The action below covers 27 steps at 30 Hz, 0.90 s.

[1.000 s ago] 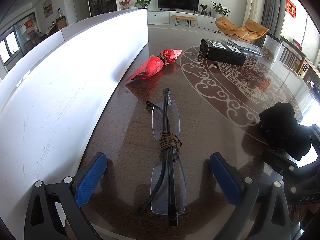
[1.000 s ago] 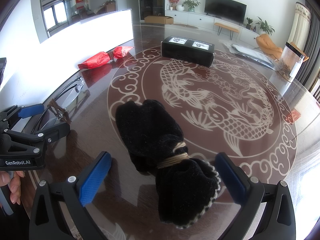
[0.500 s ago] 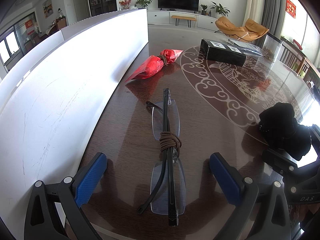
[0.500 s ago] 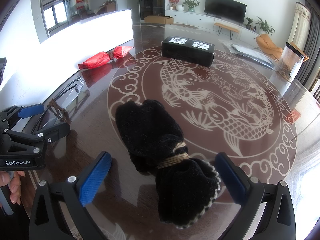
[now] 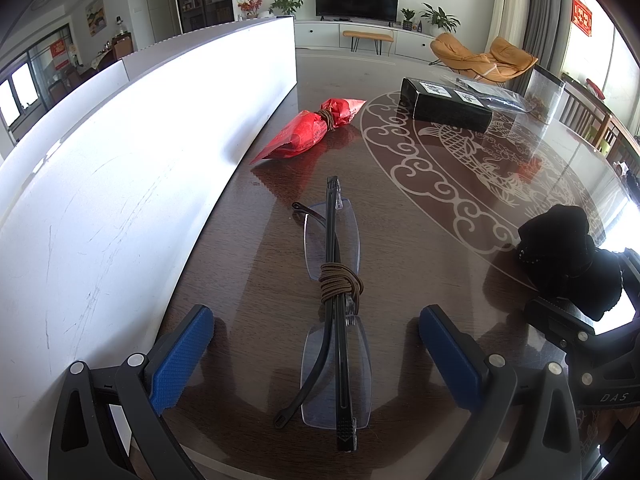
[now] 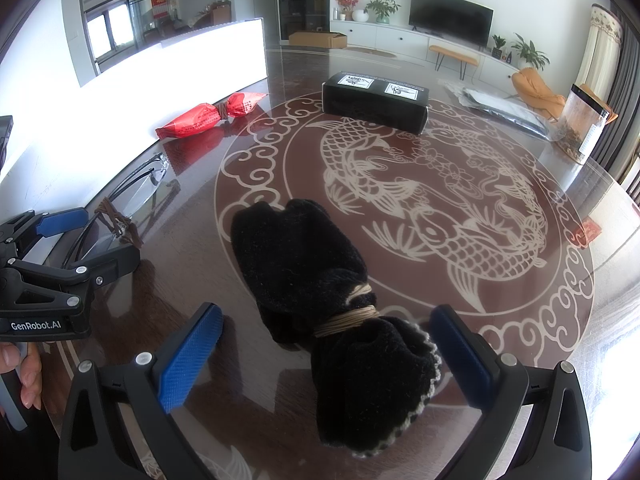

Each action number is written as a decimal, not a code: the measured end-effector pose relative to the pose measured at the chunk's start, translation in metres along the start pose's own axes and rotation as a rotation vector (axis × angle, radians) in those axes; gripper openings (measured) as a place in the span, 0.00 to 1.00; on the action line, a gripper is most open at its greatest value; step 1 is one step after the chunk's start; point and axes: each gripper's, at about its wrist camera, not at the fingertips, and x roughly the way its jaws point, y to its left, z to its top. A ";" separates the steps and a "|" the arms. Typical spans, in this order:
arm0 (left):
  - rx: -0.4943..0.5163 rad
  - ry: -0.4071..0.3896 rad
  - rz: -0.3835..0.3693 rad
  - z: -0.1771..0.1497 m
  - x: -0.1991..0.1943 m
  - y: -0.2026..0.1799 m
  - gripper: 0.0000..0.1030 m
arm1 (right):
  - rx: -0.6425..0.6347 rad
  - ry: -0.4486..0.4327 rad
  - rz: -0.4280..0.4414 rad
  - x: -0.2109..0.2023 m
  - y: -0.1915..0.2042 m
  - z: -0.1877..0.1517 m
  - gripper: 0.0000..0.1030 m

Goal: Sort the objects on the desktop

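Your left gripper (image 5: 316, 354) is spread wide, the folded glasses (image 5: 334, 308) lying between its fingers on the table (image 5: 420, 216), untouched. Your right gripper (image 6: 326, 356), equally wide, straddles the black cloth bundle (image 6: 340, 320), holding nothing.

A dark glossy surface (image 6: 520, 312) with a pale fish inlay is lying beside a tall white panel (image 5: 120, 184), while a television (image 6: 450, 14), potted plants (image 5: 438, 18) and orange chairs (image 5: 484, 54) are standing beyond.
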 end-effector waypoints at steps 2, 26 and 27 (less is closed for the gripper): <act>0.041 0.019 -0.032 -0.001 -0.001 -0.001 1.00 | 0.000 0.000 0.000 0.000 0.000 0.000 1.00; -0.002 -0.064 -0.350 0.003 -0.045 0.024 0.16 | -0.012 0.108 0.174 -0.055 -0.018 0.002 0.30; -0.009 -0.081 -0.358 0.004 -0.051 0.024 0.11 | 0.006 0.096 0.183 -0.060 -0.022 -0.001 0.30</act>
